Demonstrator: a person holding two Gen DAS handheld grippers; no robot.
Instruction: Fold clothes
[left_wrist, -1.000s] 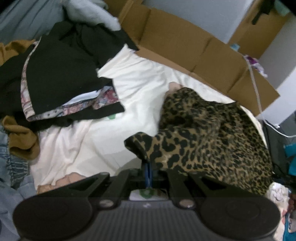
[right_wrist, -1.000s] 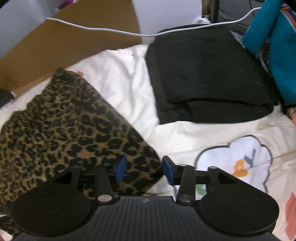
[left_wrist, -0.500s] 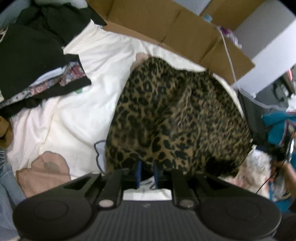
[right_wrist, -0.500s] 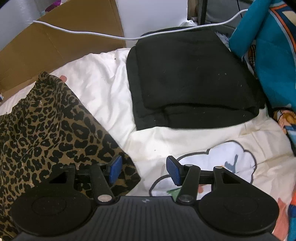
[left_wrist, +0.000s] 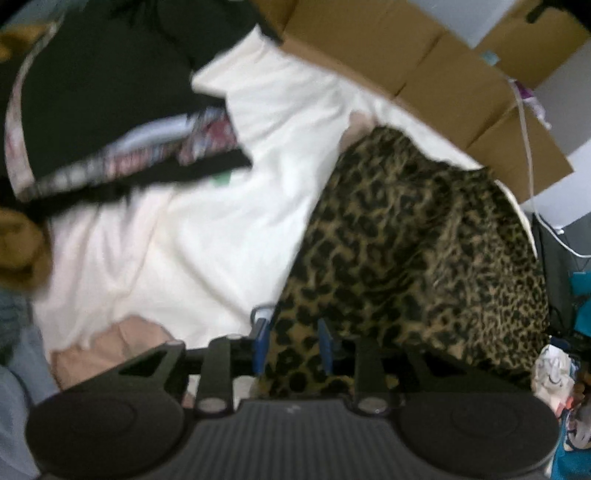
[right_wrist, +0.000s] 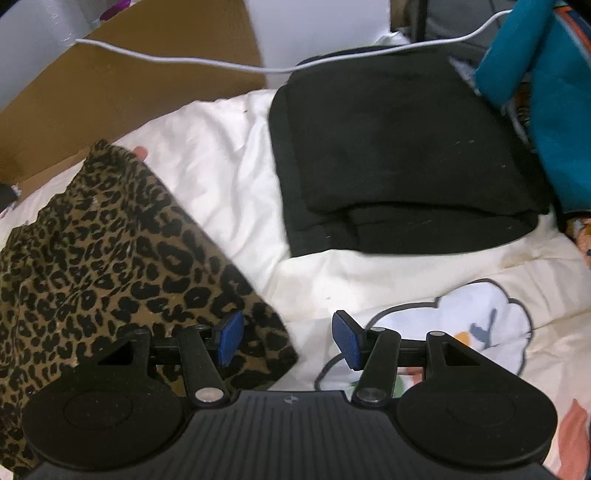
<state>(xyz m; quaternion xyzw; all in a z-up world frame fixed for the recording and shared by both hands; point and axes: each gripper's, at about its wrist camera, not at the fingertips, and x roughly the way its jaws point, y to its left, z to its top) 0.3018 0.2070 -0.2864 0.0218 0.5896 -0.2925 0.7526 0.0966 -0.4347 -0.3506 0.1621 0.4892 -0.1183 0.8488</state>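
Observation:
A leopard-print garment (left_wrist: 413, 251) lies folded on the white bedsheet (left_wrist: 221, 229). My left gripper (left_wrist: 291, 343) is open, its blue pads apart over the garment's near edge, not pinching it. In the right wrist view the same garment (right_wrist: 110, 251) lies at the left. My right gripper (right_wrist: 286, 341) is open and empty above the sheet (right_wrist: 229, 184), its left pad over the garment's near corner.
A heap of dark and patterned clothes (left_wrist: 103, 110) lies at the left. Cardboard boxes (left_wrist: 424, 62) line the back. A folded black garment (right_wrist: 399, 155) lies ahead of the right gripper, a teal garment (right_wrist: 546, 96) beside it. A white cable (right_wrist: 184, 59) crosses behind.
My left gripper carried the garment's edge over to the right, laid it down and opened. My right gripper stayed open and shifted slightly.

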